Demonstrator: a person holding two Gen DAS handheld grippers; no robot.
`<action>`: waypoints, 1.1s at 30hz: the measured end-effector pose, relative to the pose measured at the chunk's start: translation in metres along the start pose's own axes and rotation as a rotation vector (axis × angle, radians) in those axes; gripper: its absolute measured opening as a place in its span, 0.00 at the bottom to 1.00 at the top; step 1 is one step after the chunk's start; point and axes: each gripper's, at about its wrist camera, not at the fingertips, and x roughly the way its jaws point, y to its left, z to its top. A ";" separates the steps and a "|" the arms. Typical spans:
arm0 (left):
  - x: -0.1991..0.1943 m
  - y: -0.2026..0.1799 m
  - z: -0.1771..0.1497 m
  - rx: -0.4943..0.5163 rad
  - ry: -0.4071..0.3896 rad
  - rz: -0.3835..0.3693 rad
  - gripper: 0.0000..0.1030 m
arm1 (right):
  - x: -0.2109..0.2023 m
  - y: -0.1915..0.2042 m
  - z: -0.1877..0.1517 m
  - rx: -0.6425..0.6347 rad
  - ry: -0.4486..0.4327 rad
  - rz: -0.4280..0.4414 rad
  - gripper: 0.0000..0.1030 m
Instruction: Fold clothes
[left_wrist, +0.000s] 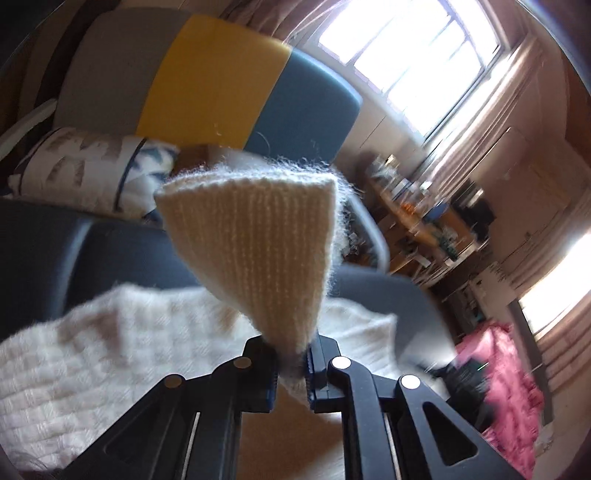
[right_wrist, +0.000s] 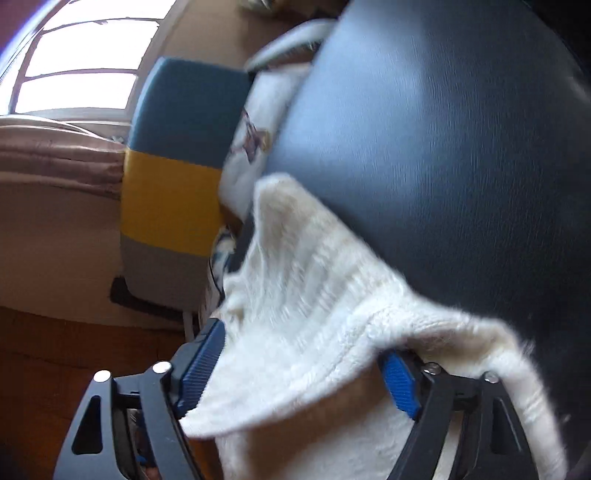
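Observation:
A cream knitted sweater (left_wrist: 110, 354) lies over a dark blue seat (left_wrist: 110, 251). My left gripper (left_wrist: 291, 363) is shut on a ribbed end of the sweater (left_wrist: 255, 243), which sticks up in a cone beyond the fingertips. In the right wrist view the sweater (right_wrist: 310, 295) drapes over the dark seat (right_wrist: 443, 147) and across my right gripper (right_wrist: 299, 363). Its jaws stand wide apart with the knit edge lying between the blue pads (right_wrist: 201, 365); no pinch shows.
A grey, yellow and blue cushion (left_wrist: 207, 81) and a patterned pillow (left_wrist: 88, 170) sit behind the seat. A cluttered desk (left_wrist: 424, 221) and pink fabric (left_wrist: 509, 387) lie to the right, under a bright window (left_wrist: 413, 55). Wooden floor (right_wrist: 74, 350) shows below.

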 end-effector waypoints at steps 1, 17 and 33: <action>0.006 0.009 -0.009 -0.015 0.018 0.003 0.10 | -0.004 0.003 0.002 -0.044 -0.013 -0.024 0.59; -0.005 0.134 -0.085 -0.481 0.039 -0.172 0.23 | -0.003 -0.006 -0.003 -0.169 0.083 -0.102 0.53; 0.007 0.093 -0.064 -0.159 0.010 0.102 0.07 | 0.000 0.008 -0.009 -0.414 0.012 -0.299 0.07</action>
